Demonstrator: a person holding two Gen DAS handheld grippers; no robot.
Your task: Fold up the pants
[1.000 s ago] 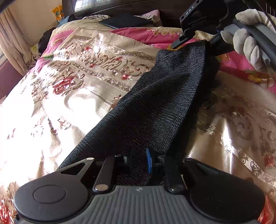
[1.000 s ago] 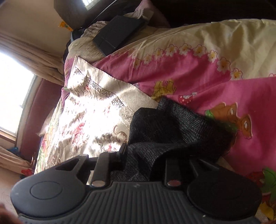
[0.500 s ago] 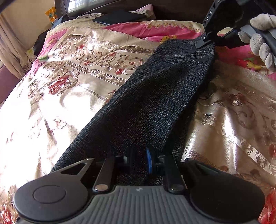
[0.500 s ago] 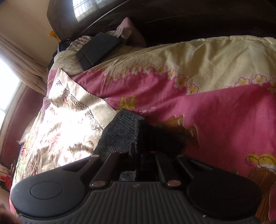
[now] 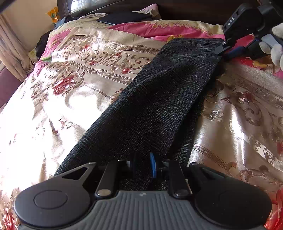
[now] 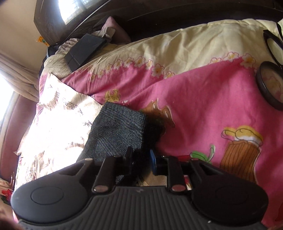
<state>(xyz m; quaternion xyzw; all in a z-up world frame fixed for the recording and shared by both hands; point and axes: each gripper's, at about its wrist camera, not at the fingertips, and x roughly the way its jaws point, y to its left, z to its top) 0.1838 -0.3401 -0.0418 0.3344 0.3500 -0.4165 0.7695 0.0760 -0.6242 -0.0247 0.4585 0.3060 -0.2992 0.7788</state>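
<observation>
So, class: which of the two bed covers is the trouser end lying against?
The pink cartoon cover: the pants end at its edge; the gold cover lies beside them.

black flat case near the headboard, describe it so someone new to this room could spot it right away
Start at the dark wooden headboard and drop to the crumpled beige bedding at its left end. The black flat case lies there, tilted, just above the pink cartoon quilt. It is the only hard-edged rectangle; the black items at right are round.

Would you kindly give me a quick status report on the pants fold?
Left tool shut on the near end of the pants. Right tool opening at the far end, fabric between. Pants stretched over the bedspread; nothing in the way.
</observation>
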